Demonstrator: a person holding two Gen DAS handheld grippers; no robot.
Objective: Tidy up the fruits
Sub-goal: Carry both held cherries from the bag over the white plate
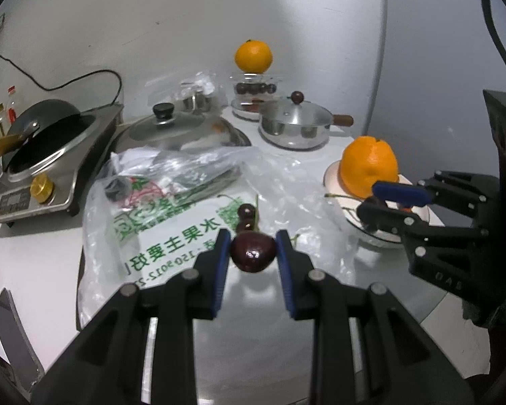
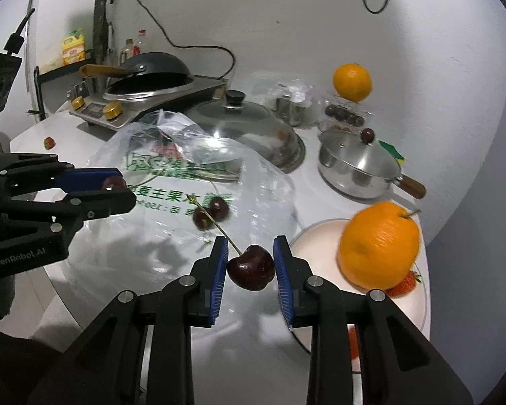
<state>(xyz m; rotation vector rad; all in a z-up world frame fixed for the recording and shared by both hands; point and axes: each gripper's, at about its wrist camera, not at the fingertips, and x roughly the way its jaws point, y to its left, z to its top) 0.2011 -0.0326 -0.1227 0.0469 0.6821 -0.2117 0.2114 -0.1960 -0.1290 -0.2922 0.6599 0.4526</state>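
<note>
Your left gripper point(image 1: 252, 251) has its blue-padded fingers point(image 1: 221, 263) drawn in and pinching a dark cherry point(image 1: 252, 251) from both sides, the fruit held clear above the printed plastic bag point(image 1: 172, 236) on the surface point(image 1: 33, 253). Your right gripper point(image 2: 250, 266) is likewise pinched on a second cherry point(image 2: 250, 266), whose stem point(image 2: 219, 227) slants up to the left past the left finger. This second cherry hangs just left of the white plate point(image 2: 312, 236) carrying an orange point(image 2: 377, 244) and a strawberry point(image 2: 403, 285). Two loose cherries point(image 2: 211, 212) lie on the bag beyond the right gripper.
</note>
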